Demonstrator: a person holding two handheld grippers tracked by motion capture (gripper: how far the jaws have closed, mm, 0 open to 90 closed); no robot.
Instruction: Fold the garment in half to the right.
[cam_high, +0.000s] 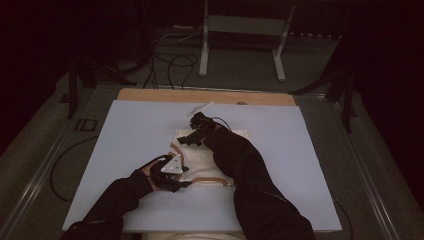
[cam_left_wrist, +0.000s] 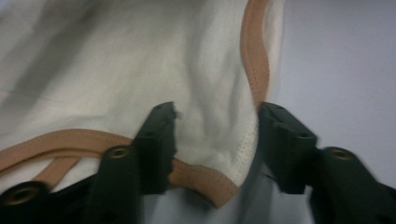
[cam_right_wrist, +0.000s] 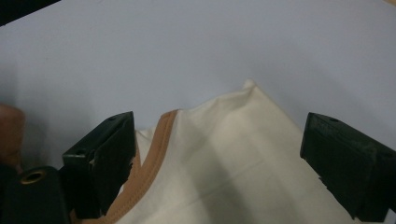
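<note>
Desk (cam_high: 125, 150): a flat, pale lilac-grey board, matte and unmarked, with a strip of bare wood (cam_high: 150, 95) along its far edge. It stands on dull grey carpet. The room is dim; the walls fall off into black. Beyond the desk, a light metal frame (cam_high: 240, 30) stands on the floor, and dark cables (cam_high: 170, 65) loop across the carpet beside it. A further cable (cam_high: 57, 170) curls at the desk's left side. A small pale object (cam_high: 200, 107) lies near the far edge — too small to identify.

Cloth (cam_high: 205, 160): cream fabric with tan binding (cam_left_wrist: 254, 51), lying flat near the middle of the desk, partly covered by both black sleeves.

Left claw (cam_left_wrist: 217, 142): at the cloth's near-left corner, jaws about half apart and straddling that corner. One jaw lies against the binding along the lower hem, the other just beside the side edge. The fabric between them is puckered; the pads do not yet press on it. A grey three-cornered plate (cam_high: 173, 165) sits on top of this claw.

Right claw (cam_right_wrist: 217, 158): at the cloth's far side, jaws wide, astride a far corner (cam_right_wrist: 250, 86) of the cloth. The fabric lies between them, touched by neither so far as can be seen.

Writing: no brand, label or lettering can be read on the cloth, desk or claws.
</note>
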